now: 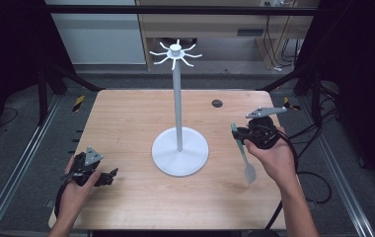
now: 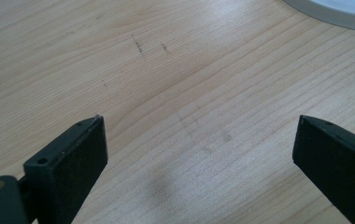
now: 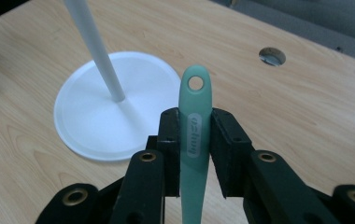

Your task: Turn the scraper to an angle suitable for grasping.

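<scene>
spatula (image 3: 195, 135) clamped in my right gripper (image 3: 194, 140), hanging hole up, blade down, right of the hook stand (image 1: 178, 103); left gripper (image 2: 199, 144) gapes wide, farther off.

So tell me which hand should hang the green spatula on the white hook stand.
Right. Its tongs are already shut on the green silicone spatula's handle, hanging hole free above them, beside the white hook stand. The left tongs sit open over bare table.
</scene>
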A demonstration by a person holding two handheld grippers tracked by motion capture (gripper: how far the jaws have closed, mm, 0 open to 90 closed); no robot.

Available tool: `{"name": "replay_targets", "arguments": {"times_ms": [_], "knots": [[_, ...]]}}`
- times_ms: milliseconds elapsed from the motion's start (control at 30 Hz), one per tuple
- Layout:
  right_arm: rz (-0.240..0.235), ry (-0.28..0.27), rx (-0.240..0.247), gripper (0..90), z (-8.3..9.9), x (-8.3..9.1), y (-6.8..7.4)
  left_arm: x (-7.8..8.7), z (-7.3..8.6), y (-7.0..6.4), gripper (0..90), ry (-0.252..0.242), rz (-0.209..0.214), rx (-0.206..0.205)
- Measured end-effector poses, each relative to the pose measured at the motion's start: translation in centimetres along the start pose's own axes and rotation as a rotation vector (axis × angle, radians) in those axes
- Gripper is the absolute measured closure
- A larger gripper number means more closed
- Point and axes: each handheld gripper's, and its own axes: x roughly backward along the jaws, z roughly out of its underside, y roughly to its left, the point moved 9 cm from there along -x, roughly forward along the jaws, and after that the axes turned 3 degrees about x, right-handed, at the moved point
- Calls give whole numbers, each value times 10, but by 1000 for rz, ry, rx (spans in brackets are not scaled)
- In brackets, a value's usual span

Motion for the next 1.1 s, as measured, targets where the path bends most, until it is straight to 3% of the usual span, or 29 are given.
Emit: {"name": "replay_targets", "arguments": {"times_ms": [367, 667, 1100], "knots": [[0, -135, 5, 745, -32, 19, 2, 1, 0, 1, 29, -4, -2, 6], [-1, -195, 10, 745, -50, 27, 6, 1, 0, 0, 30, -5, -2, 3], [-24, -272, -21, 745, -72, 36, 8, 2, 1, 2, 29, -7, -4, 10]]}}
